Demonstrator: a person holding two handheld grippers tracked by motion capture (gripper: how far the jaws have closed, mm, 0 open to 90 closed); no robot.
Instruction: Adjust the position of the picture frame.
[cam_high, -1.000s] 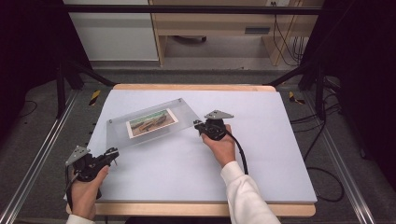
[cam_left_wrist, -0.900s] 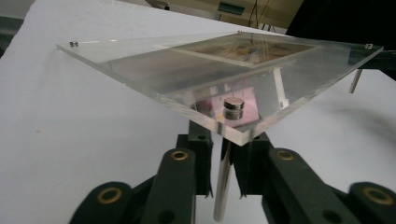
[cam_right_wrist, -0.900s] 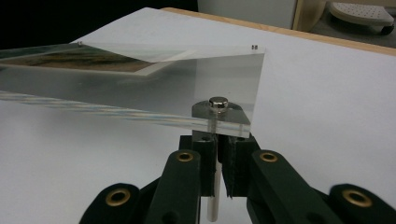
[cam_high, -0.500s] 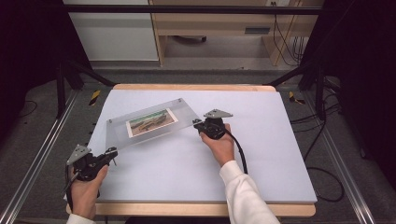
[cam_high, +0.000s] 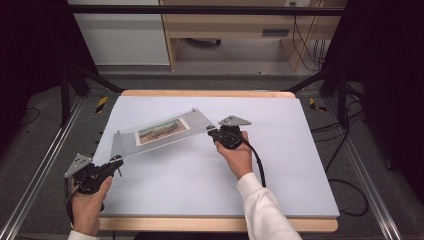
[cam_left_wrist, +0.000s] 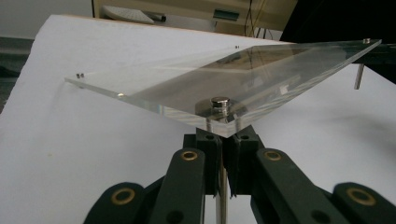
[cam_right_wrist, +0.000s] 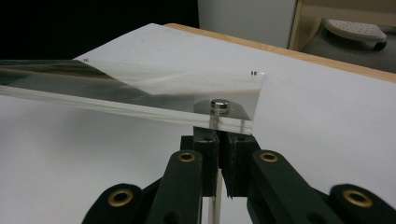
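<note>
Clear acrylic photo frame (cam_high: 160, 132): raised over the white counter (cam_high: 280, 165), long axis spanning both tools. Left tool (cam_left_wrist: 223, 148) clenched on near-left standoff post (cam_left_wrist: 220, 106); right tool (cam_right_wrist: 219, 148) clenched on opposite-corner post (cam_right_wrist: 219, 107). Far edge higher.

Tabletop (cam_high: 300, 165): rectangular, covered by white sheet (cam_high: 190, 175). Bare wood edge (cam_high: 210, 93) visible along far side and near side. Sheet lies flat, spans nearly full tabletop width.

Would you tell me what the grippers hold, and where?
Both hold the clear acrylic frame: each of the left gripper and right gripper is shut on a corner standoff post beneath it.
</note>
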